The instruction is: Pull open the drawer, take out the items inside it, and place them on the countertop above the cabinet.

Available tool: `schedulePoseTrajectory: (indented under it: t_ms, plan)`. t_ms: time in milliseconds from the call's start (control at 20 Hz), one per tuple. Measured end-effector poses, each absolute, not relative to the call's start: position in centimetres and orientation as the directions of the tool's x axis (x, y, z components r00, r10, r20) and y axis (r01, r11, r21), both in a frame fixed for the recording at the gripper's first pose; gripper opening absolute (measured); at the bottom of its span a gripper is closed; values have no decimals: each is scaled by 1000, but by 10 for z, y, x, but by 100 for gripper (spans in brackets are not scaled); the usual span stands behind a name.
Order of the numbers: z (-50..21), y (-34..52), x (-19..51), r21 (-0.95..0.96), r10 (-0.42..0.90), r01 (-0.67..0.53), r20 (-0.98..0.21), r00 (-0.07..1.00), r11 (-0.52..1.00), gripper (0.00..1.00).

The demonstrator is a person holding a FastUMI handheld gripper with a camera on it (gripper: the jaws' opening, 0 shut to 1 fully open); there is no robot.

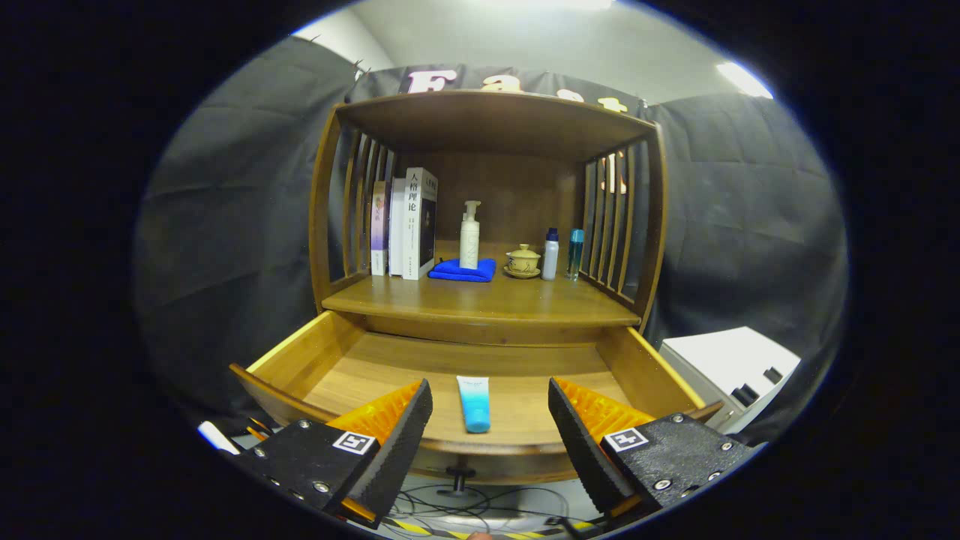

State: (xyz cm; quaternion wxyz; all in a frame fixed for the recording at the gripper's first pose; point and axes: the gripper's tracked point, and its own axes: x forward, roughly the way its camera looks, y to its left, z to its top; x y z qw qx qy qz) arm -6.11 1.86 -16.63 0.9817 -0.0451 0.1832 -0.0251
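Tongs (489, 427) wide apart, framing cosmetic tube (473, 403) at twelve o'clock in open drawer (360, 364); advance straight, close across tube's middle.

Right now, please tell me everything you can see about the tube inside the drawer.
The tube is small and looks like soft plastic, white at its far end and shading to bright blue at the near end. It lies flat on the wooden floor of the open drawer, near the front edge, lengthwise toward the cabinet. The open tongs stand on either side of it without touching. Only the drawer floor touches it.
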Motion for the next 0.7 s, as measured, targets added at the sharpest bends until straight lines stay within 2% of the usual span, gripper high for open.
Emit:
schedulePoseTrajectory:
  t_ms: [250, 450, 700]
  plan:
    - [-170, 20, -22, -158, -113, 43, -471, 875, 987, 95]
    - [-196, 8, -6, -283, -208, 37, -605, 768, 958, 95]
    - [-230, 14, -4, -253, -223, 46, -734, 642, 966, 95]
